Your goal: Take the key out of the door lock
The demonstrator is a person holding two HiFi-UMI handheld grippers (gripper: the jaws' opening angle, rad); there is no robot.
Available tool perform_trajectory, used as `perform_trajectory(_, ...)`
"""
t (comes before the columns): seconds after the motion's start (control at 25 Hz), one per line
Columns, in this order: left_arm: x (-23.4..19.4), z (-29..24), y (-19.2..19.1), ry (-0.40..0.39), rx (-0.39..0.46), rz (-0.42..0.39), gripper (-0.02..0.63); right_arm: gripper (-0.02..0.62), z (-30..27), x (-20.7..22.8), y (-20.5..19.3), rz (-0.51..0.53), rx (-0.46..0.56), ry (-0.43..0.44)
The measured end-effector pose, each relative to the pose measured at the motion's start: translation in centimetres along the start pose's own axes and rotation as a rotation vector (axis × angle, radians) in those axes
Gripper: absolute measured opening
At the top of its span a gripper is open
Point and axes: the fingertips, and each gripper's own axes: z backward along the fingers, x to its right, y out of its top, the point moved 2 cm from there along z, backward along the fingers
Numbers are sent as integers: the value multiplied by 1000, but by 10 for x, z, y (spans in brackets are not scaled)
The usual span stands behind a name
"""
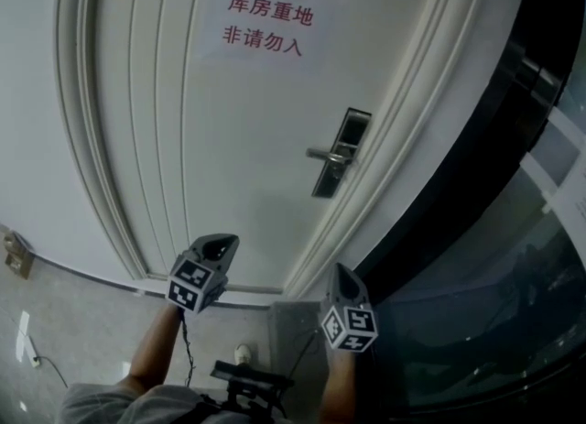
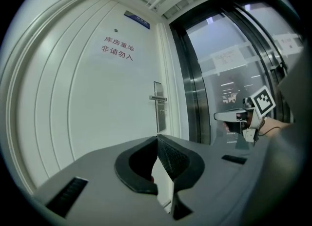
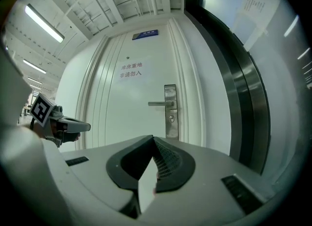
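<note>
A white door (image 1: pixel 229 138) carries a steel lock plate (image 1: pixel 332 164) with a lever handle (image 1: pixel 322 154) at its right side. In the right gripper view the plate (image 3: pixel 170 110) shows a small round keyhole (image 3: pixel 171 118) under the lever; any key there is too small to make out. My left gripper (image 1: pixel 220 246) and right gripper (image 1: pixel 341 274) are held low in front of the door, well short of the lock. Both point toward it. Each gripper's jaws meet at the tips with nothing between them, on the left gripper (image 2: pixel 157 138) and on the right gripper (image 3: pixel 153 138).
A paper sign with red print (image 1: pixel 267 24) hangs high on the door. A black-framed glass wall (image 1: pixel 494 257) runs along the right of the doorway. At the lower left a wall socket (image 1: pixel 16 255) and a white cable (image 1: pixel 27 344) lie by the grey floor.
</note>
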Motion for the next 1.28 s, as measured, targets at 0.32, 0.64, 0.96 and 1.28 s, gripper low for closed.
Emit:
perform_trajectory(0.32,-20,-68,4,4,-13,-4,-8,12,-62,37,0,-1,-8,7)
perform_trajectory(0.64,-42,-114,5,22,-32,18,-8,12,-113,58,5,14,-18,23)
perform_trajectory(0.96,-59,-147,3,35,-38,36,-8,12,-149,71,10,31,-20,41)
perform_trajectory(1.28,-71,-170,2,43,-44,33,-8,12,-178,81,14,72,-15,41)
